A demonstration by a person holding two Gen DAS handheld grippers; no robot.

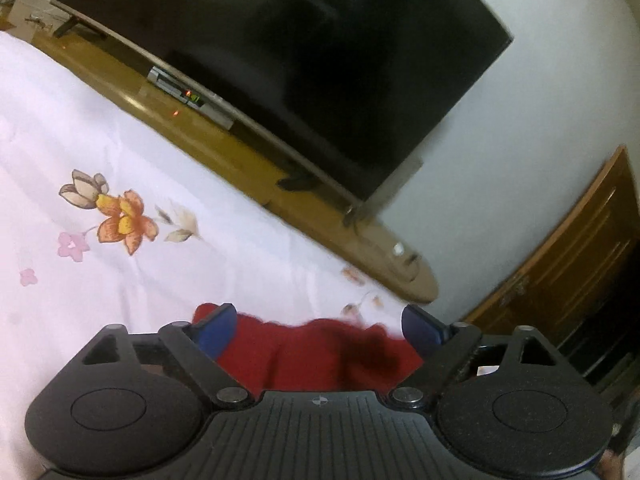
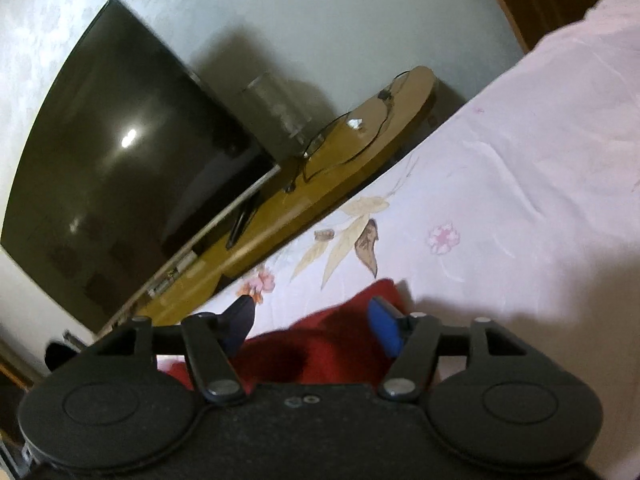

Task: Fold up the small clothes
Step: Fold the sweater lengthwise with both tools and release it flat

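Red cloth (image 1: 320,352) lies bunched on the pale pink flowered bedsheet (image 1: 120,152), close under both cameras. Left gripper (image 1: 320,326) has its blue-padded jaws spread wide, the cloth between them, neither pad pressing it. Right gripper (image 2: 316,326) likewise stands apart over the cloth. Beyond the bed, a dark television (image 1: 320,60) sits on a wooden stand (image 1: 240,160).

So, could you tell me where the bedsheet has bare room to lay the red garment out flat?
The sheet lies bare between the orange flower print and the wooden TV stand, and again beyond the leaf print. It is crowded only by the grippers, where the red garment lies bunched.
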